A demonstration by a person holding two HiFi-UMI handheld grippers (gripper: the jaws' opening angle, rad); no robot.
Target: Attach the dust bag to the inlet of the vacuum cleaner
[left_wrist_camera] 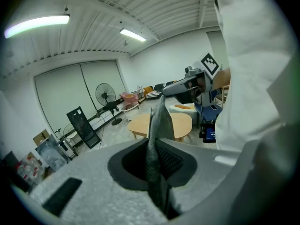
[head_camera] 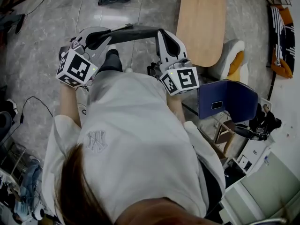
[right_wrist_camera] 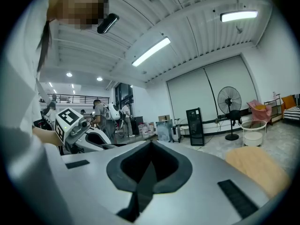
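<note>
The dust bag (head_camera: 133,32) is a dark grey strip of fabric stretched level between my two grippers, out in front of the person's body. My left gripper (head_camera: 107,34) is shut on its left end; in the left gripper view the woven fabric (left_wrist_camera: 158,125) stands on edge between the jaws (left_wrist_camera: 157,149) and runs toward the right gripper (left_wrist_camera: 190,84). My right gripper (head_camera: 161,33) is shut on the other end; in the right gripper view a thin dark edge of the bag (right_wrist_camera: 144,182) lies pinched in the jaws (right_wrist_camera: 149,149), with the left gripper (right_wrist_camera: 75,130) at the left. No vacuum cleaner inlet shows.
A rounded wooden table (head_camera: 201,22) stands ahead on the right. A blue chair (head_camera: 227,100) and a black device (head_camera: 262,123) are at the right. Cables (head_camera: 33,102) trail over the grey floor at the left. A standing fan (right_wrist_camera: 229,102) and other people are far off.
</note>
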